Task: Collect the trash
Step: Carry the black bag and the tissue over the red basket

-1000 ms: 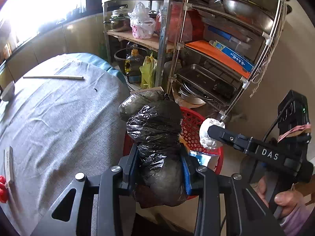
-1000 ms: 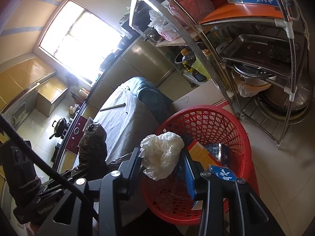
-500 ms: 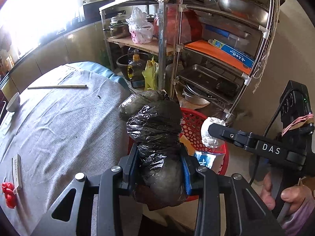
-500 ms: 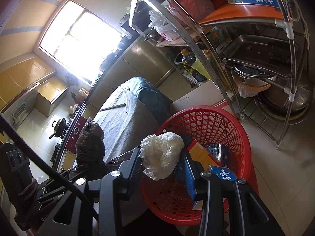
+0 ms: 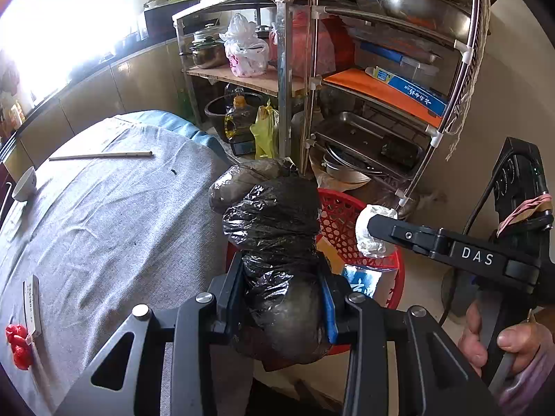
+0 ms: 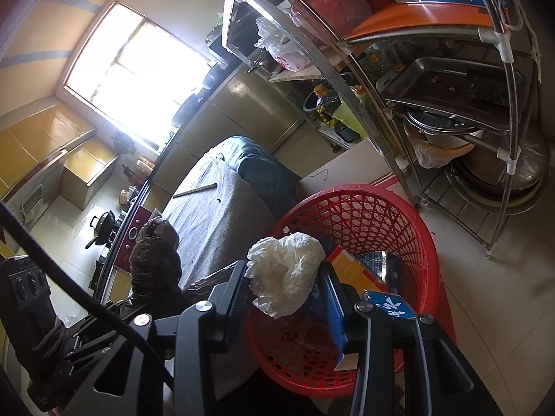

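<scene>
My left gripper (image 5: 282, 280) is shut on a crumpled black plastic bag (image 5: 274, 239) and holds it upright over the table's edge, beside a red mesh basket (image 5: 347, 215) on the floor. My right gripper (image 6: 286, 279) is shut on a white crumpled wad of paper (image 6: 286, 270) and holds it over the red basket (image 6: 364, 215). The basket holds an orange card (image 6: 350, 270) and a blue packet (image 6: 388, 306). The wad (image 5: 371, 232) and the right gripper's finger also show in the left wrist view, above the basket. The black bag (image 6: 156, 260) shows at the left of the right wrist view.
A grey-clothed table (image 5: 104, 225) carries a chopstick-like stick (image 5: 100, 155), a white bowl (image 5: 24, 183), a label strip (image 5: 33, 303) and red bits (image 5: 17, 345). A metal rack (image 5: 381, 121) of pans and trays stands behind the basket. Tiled floor (image 6: 485, 312) lies right of the basket.
The left gripper has drawn back and up a little with the black bag, so more of the table shows. The right gripper has stayed over the basket with the wad.
</scene>
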